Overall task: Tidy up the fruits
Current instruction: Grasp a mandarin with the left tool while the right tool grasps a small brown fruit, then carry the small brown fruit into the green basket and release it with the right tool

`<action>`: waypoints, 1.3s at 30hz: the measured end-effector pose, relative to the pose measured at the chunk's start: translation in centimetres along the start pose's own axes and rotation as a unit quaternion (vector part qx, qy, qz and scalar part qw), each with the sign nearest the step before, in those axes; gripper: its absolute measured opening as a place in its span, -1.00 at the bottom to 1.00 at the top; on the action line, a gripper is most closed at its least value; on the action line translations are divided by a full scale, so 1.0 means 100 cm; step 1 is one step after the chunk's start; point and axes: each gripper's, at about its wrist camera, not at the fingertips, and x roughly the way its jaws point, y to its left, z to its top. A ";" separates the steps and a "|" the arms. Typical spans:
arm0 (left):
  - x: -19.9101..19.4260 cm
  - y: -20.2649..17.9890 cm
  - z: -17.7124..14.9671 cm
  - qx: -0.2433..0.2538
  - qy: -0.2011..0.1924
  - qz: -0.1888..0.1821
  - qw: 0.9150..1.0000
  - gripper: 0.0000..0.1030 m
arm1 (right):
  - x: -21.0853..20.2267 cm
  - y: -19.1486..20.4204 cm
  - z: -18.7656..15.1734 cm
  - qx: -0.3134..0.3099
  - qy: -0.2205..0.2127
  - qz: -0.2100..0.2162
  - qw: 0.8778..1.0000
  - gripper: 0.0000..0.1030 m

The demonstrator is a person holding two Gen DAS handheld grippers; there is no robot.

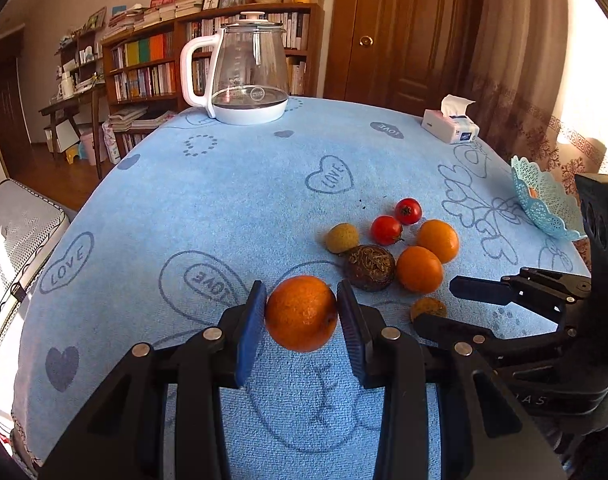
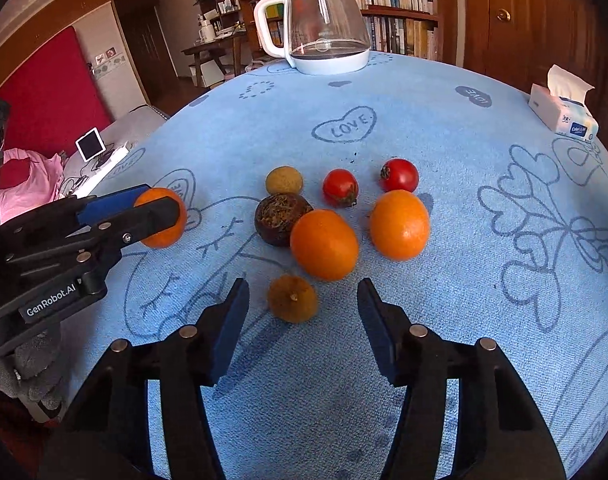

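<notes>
Left wrist, orange [image 1: 300, 313] clamped in left gripper [image 1: 299, 316]

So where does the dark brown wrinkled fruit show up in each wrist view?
Left wrist view: the dark brown fruit is right of centre, just above and right of the orange held in the left gripper.
Right wrist view: dark brown fruit near centre, left of the nearer loose orange.
Shared landmark: glass kettle.

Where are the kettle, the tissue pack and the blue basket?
kettle [image 1: 249, 68]: left wrist view, on its glass body.
tissue pack [image 2: 564, 114]: right wrist view, on the pack's front face.
blue basket [image 1: 544, 200]: left wrist view, on its lace wall.
</notes>
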 end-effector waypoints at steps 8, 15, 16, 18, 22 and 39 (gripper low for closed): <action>0.004 0.001 -0.001 -0.003 0.005 -0.003 1.000 -0.28 | 0.010 0.000 -0.001 -0.002 0.013 -0.001 1.000 -0.29; 0.005 0.000 0.000 -0.003 0.006 -0.002 1.000 -0.28 | 0.001 -0.004 -0.004 0.005 0.004 0.012 1.000 -0.46; 0.004 0.000 0.000 -0.002 0.006 -0.002 1.000 -0.28 | -0.001 -0.005 -0.005 0.007 0.002 0.013 1.000 -0.46; 0.004 -0.002 0.000 -0.001 0.005 -0.002 1.000 -0.28 | -0.007 -0.008 -0.005 0.014 -0.006 0.015 1.000 -0.46; 0.003 -0.006 0.001 0.003 0.004 -0.004 1.000 -0.28 | -0.023 -0.022 -0.004 0.035 -0.030 0.013 0.999 -0.46; 0.002 -0.026 0.007 0.023 0.002 -0.013 1.000 -0.28 | -0.097 -0.127 -0.011 0.157 -0.119 -0.058 0.979 -0.46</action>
